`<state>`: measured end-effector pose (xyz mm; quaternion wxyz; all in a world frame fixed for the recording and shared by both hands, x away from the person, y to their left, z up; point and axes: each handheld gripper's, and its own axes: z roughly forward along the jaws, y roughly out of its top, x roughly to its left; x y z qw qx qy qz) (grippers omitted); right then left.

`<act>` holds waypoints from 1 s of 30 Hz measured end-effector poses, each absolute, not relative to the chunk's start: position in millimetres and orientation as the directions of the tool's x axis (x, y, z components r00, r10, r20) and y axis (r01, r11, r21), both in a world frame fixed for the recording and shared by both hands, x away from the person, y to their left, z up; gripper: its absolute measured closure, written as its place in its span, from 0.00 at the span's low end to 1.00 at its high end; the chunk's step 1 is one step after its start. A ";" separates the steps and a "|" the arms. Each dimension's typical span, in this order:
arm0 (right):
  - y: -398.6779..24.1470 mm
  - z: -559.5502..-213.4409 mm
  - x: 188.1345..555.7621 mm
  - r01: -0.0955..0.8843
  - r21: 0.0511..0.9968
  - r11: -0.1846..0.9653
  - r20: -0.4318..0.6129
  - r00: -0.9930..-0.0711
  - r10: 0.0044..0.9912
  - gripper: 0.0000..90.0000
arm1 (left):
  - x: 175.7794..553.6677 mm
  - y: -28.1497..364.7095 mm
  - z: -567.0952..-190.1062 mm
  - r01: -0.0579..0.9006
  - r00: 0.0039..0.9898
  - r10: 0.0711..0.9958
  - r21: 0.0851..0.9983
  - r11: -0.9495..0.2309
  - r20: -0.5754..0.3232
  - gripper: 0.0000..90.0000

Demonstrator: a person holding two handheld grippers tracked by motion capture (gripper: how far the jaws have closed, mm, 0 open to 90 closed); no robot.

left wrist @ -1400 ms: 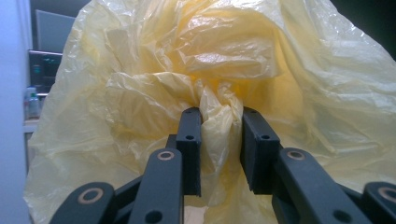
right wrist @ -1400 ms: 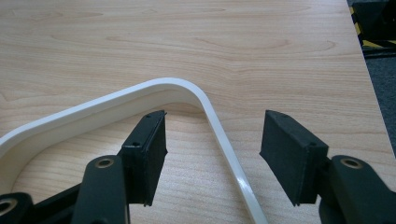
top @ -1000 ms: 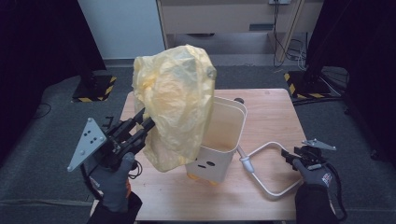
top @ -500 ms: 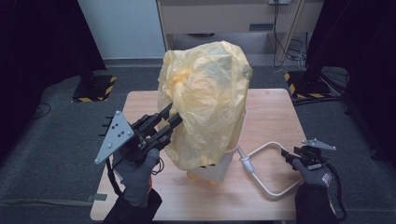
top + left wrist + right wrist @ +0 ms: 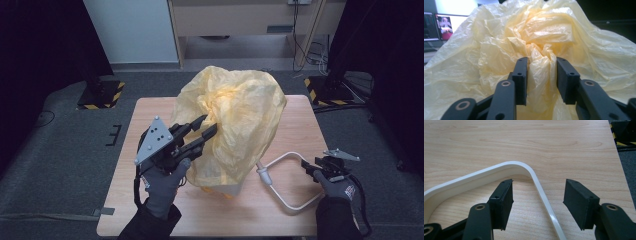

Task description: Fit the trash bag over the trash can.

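Observation:
A crinkled yellow plastic bag (image 5: pixel 235 125) billows over the middle of the wooden table (image 5: pixel 300 125) and hides what stands beneath it. My left gripper (image 5: pixel 210 123) comes in from the bag's left side, shut on a bunched fold of it. In the left gripper view that fold of the bag (image 5: pixel 536 32) is pinched between the two jaws of the left gripper (image 5: pixel 541 75). A white bent handle (image 5: pixel 290 154) sticks out from under the bag towards the right. My right gripper (image 5: pixel 309 167) is open at the handle's far bend. The handle (image 5: pixel 511 165) runs between the jaws of the right gripper (image 5: pixel 539 187), and they do not touch it.
Bare tabletop lies to the left of the bag and along the front edge. On the floor behind stand two black posts with yellow-and-black striped bases (image 5: pixel 100 95) (image 5: pixel 325 92). A wooden cabinet (image 5: pixel 240 20) with hanging cables stands at the back.
My left gripper has swung right and forward with the bag. The bag has come down over the cream bin, which no longer shows. The right gripper has stayed put.

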<state>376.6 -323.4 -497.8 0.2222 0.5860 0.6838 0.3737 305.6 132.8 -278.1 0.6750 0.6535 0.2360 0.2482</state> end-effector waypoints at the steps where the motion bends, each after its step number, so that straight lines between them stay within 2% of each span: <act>1: -323.4 -497.7 376.6 0.635 0.772 0.033 0.135 -0.214 0.967 0.45 | 306.2 131.7 -278.6 -0.026 0.768 0.640 0.999 0.023 0.005 0.66; 4: -323.6 -497.4 376.4 0.634 0.773 0.028 0.139 -0.212 0.967 0.45 | 306.2 130.2 -278.9 -0.035 0.773 0.634 0.998 0.044 -0.001 0.53; 9: -323.8 -496.5 376.1 0.630 0.776 0.025 0.139 -0.209 0.968 0.45 | 304.4 136.0 -275.9 -0.046 0.771 0.637 0.997 0.070 -0.009 0.46; 15: -325.3 -491.4 374.8 0.599 0.801 0.011 0.138 -0.202 0.970 0.46 | 303.7 159.9 -278.0 -0.043 0.745 0.666 0.994 0.105 -0.038 0.43; 19: -325.5 -485.0 373.8 0.565 0.825 -0.007 0.141 -0.194 0.971 0.47 | 305.1 184.9 -283.8 -0.046 0.694 0.718 0.994 0.103 -0.042 0.41; 24: -325.3 -474.0 373.4 0.516 0.856 -0.033 0.151 -0.189 0.970 0.47 | 310.8 213.5 -298.1 -0.010 0.624 0.777 0.994 0.112 -0.081 0.41; 30: -321.3 -457.5 372.7 0.460 0.887 -0.047 0.154 -0.198 0.968 0.47 | 324.9 230.3 -314.0 0.033 0.565 0.817 0.992 0.119 -0.117 0.41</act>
